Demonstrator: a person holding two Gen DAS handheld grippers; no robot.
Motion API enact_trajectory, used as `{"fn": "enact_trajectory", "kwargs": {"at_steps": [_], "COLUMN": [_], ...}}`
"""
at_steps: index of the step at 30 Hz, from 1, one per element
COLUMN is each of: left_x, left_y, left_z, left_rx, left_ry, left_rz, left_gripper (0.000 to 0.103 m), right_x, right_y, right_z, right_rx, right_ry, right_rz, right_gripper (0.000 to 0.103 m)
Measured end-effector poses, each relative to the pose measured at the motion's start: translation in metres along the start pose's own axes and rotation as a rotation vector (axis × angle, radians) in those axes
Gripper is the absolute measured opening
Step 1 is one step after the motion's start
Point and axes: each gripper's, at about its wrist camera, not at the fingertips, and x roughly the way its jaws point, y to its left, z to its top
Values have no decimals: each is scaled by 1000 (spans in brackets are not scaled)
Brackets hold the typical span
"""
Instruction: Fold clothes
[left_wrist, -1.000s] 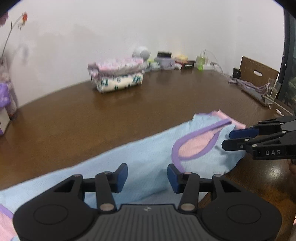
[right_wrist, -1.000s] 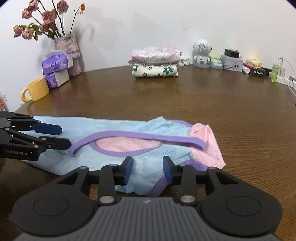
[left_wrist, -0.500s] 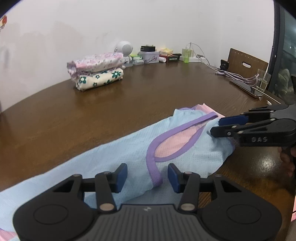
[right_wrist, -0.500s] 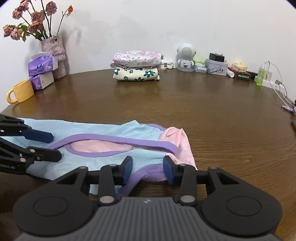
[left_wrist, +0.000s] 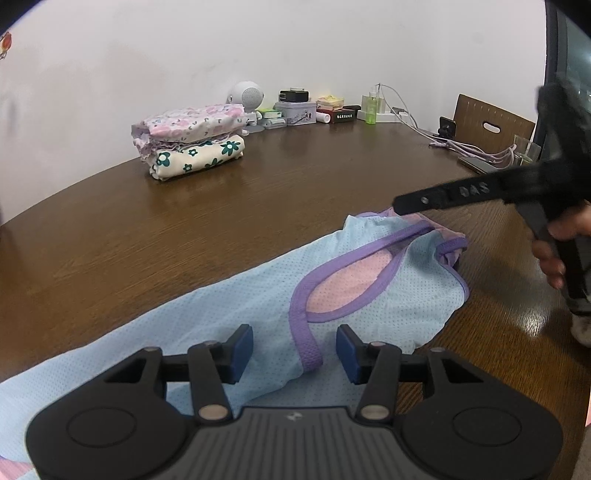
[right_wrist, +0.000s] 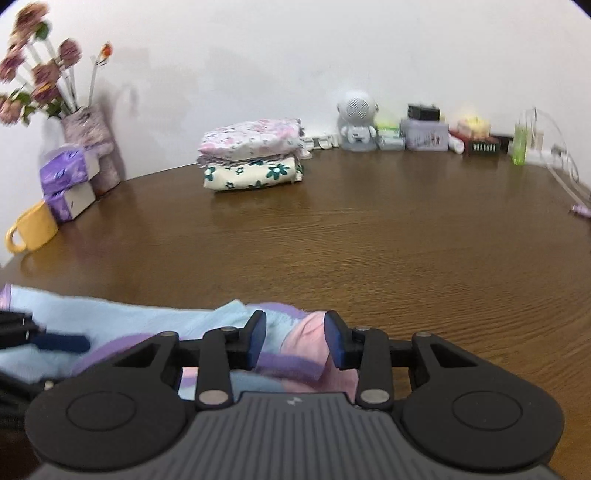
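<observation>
A light blue mesh garment (left_wrist: 229, 306) with purple trim and a pink lining lies spread on the brown wooden table (left_wrist: 184, 221). My left gripper (left_wrist: 294, 349) is open low over its near edge, and a strip of purple trim runs between the fingers without the pads pressing it. My right gripper (left_wrist: 399, 207), held by a hand (left_wrist: 554, 251), hovers over the garment's far pink end. In the right wrist view that gripper (right_wrist: 295, 339) is open, with pink and purple fabric (right_wrist: 306, 354) showing in the gap. A blue fingertip (right_wrist: 66, 342) of the left gripper shows at the left.
A stack of folded floral clothes (right_wrist: 255, 155) sits at the back of the table. A yellow mug (right_wrist: 33, 229), tissue packs (right_wrist: 70, 177) and a flower vase (right_wrist: 88, 125) stand at the far left. Small items (right_wrist: 421, 133) line the wall and cables (left_wrist: 476, 149) lie at the right.
My right gripper has moved forward over the garment's pink end, which now lies under its fingers. The left gripper shifted slightly at first, then held still. Both stay open.
</observation>
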Motion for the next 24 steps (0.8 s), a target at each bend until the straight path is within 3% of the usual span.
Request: {"fn": "enact_trajectory", "kwargs": {"at_steps": [3, 5, 8, 18, 24], "left_x": [0, 0, -1, -1, -14], "left_y": [0, -1, 0, 1, 7], "left_z": [0, -1, -1, -2, 8], "left_rx": [0, -1, -7, -10, -39], "left_ry": [-1, -4, -8, -14, -64], "left_rz": [2, 2, 1, 4, -42], "left_gripper": [49, 49, 49, 49, 50], "right_x": [15, 25, 26, 21, 9], "right_y": [-3, -3, -2, -9, 0], "right_z": [5, 5, 3, -3, 10], "right_rx": [21, 21, 24, 72, 39], "right_ry": [43, 83, 80, 65, 7], "right_rz": [-3, -6, -18, -21, 34], "right_gripper": [24, 6, 1, 1, 13]}}
